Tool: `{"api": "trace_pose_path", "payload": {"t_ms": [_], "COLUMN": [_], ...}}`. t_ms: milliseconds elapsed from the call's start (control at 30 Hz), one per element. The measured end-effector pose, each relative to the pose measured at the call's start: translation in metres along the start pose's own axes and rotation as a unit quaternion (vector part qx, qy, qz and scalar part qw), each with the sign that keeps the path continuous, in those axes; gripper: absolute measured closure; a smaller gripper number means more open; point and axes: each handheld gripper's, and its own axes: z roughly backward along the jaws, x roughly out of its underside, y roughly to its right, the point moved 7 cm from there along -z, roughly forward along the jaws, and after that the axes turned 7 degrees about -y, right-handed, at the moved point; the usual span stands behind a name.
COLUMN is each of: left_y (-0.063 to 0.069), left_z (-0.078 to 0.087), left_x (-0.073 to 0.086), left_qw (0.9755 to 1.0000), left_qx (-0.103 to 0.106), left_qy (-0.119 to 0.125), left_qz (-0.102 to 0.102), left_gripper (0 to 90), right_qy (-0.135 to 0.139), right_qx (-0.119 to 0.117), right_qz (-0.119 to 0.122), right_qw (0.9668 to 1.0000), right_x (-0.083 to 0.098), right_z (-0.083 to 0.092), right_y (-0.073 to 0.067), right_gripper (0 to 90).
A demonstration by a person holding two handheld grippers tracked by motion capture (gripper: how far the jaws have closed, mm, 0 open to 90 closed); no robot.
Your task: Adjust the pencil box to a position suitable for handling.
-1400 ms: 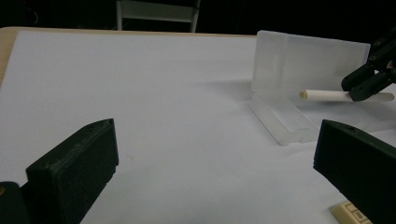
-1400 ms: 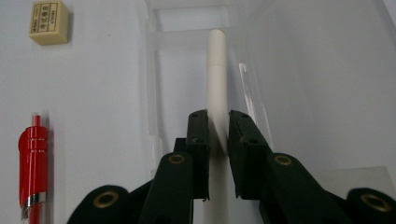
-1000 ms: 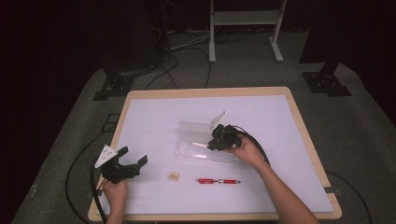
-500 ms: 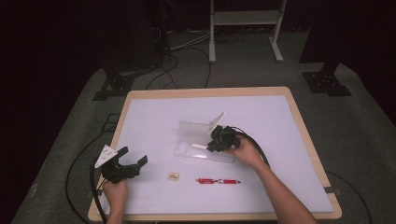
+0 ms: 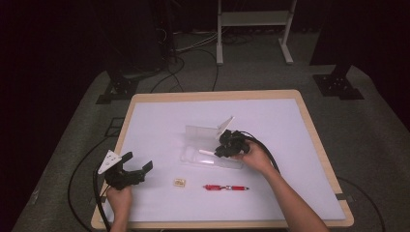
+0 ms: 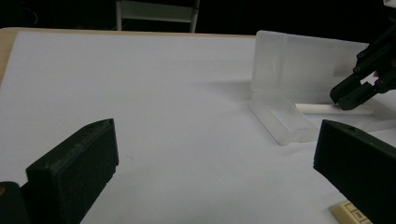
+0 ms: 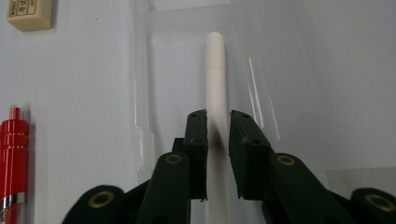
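Note:
A clear plastic case lies mid-table with its lid standing up. A white pen lies in its tray, lengthwise in the right gripper view. My right gripper points down over the case, one jaw on each side of the pen. Its jaws have just been opening, and a thin dark gap shows beside the pen. My left gripper rests near the front left of the table, open wide with nothing between its jaws. From there the case and the right gripper show farther off.
A red pen lies in front of the case, also in the right gripper view. A small cream eraser sits to its left. The white table has a wooden rim. Cables and stand feet lie on the floor behind.
Both hands have kept still. The white pen lies in the case as before, with the right jaws beside it.

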Motion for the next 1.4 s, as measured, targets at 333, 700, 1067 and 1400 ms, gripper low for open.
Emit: {"api": "trace_pose_path", "payload": {"t_ms": [333,700,1067,1400], "left_y": [0.0,0.0,0.0,0.001], "left_z": [0.0,0.0,0.0,0.0], "left_x": [0.0,0.0,0.0,0.0], "left_qw": [1.0,1.0,1.0,1.0], "left_qx": [0.0,-0.001,-0.001,-0.001], "left_qy": [-0.001,-0.002,-0.003,-0.003], "left_qz": [0.0,0.0,0.0,-0.001], "left_gripper": [0.0,0.0,0.0,0.0], "right_qy": [0.02,0.041,0.045,0.056], "right_qx": [-0.002,-0.007,-0.012,-0.014], "right_qz": [0.0,0.003,-0.004,-0.004], "right_qw": [0.9998,0.9991,0.9989,0.9983], "right_x": [0.003,0.007,0.015,0.023], "right_z": [0.016,0.036,0.044,0.051], "right_y": [-0.005,-0.017,-0.028,-0.04], "right_gripper": [74.9,67.9,60.1,56.8]}}
